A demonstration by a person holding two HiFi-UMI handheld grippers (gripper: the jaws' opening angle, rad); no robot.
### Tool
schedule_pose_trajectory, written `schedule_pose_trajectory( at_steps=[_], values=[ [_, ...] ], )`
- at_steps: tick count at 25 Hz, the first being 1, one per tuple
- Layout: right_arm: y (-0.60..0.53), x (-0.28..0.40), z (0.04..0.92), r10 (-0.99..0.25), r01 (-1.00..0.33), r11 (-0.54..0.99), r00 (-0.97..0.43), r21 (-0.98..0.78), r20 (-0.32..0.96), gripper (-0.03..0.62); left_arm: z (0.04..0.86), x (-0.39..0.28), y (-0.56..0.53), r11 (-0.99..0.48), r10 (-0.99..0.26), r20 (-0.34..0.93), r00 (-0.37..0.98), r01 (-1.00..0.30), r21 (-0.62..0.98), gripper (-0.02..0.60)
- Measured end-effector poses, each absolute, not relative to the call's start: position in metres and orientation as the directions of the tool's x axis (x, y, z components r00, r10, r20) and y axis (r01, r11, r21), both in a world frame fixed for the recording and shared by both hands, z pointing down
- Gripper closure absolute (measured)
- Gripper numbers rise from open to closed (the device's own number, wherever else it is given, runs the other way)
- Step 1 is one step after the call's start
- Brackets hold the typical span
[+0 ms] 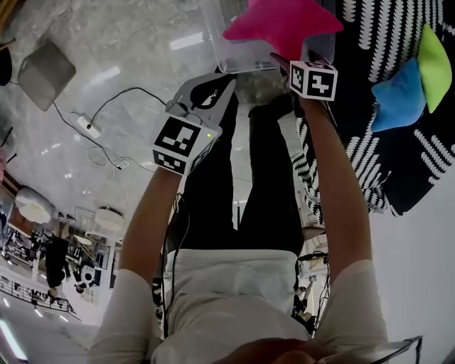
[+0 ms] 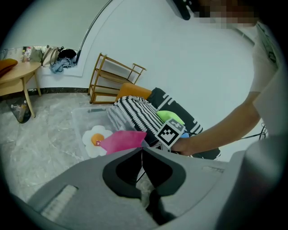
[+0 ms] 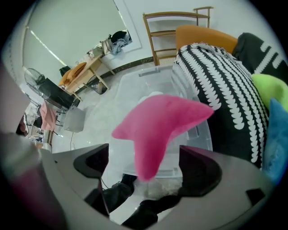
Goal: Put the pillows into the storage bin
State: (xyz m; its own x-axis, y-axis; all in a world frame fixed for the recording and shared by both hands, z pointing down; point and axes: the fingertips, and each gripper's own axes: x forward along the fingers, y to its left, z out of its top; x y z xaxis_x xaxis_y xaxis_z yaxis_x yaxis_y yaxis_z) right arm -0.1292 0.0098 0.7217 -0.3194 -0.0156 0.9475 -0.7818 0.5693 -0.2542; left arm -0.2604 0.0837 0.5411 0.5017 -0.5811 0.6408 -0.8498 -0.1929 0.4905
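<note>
Over clear bin [image 1: 222, 50], pink pillow [image 1: 283, 21]

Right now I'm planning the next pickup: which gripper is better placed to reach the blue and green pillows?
Likely right. The right gripper, jaws open around the loose pink pillow, hangs next to the patterned cover where the blue pillow and green pillow lie. The left gripper, shut, is farther away.

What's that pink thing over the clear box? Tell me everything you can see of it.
It is a bright pink pillow, plain soft-looking fabric, plump with pointed corners. It hangs tilted, one corner down, over the clear storage bin. The right gripper stands open around that corner, neither pad touching it. Whether it touches the bin is unclear.
</note>
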Motion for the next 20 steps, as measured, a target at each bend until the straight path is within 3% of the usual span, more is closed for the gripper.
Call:
schedule_pose_trajectory(
  at_steps=[12,20],
  values=[
    [-0.001,-0.089,0.699,-0.077,-0.790,0.567,-0.334,-0.234,0.939,0.111,0.539,-0.233,0.071,-0.224,-0.558,0.641,0.527,-0.840,0.494,0.563],
    [-0.010,-0.045,0.671,-0.135,-0.803,0.546,-0.364,-0.237,0.922,0.112,0.531,-0.178,0.061,-0.259,-0.530,0.641,0.556,-0.826,0.501,0.563]
  ],
)
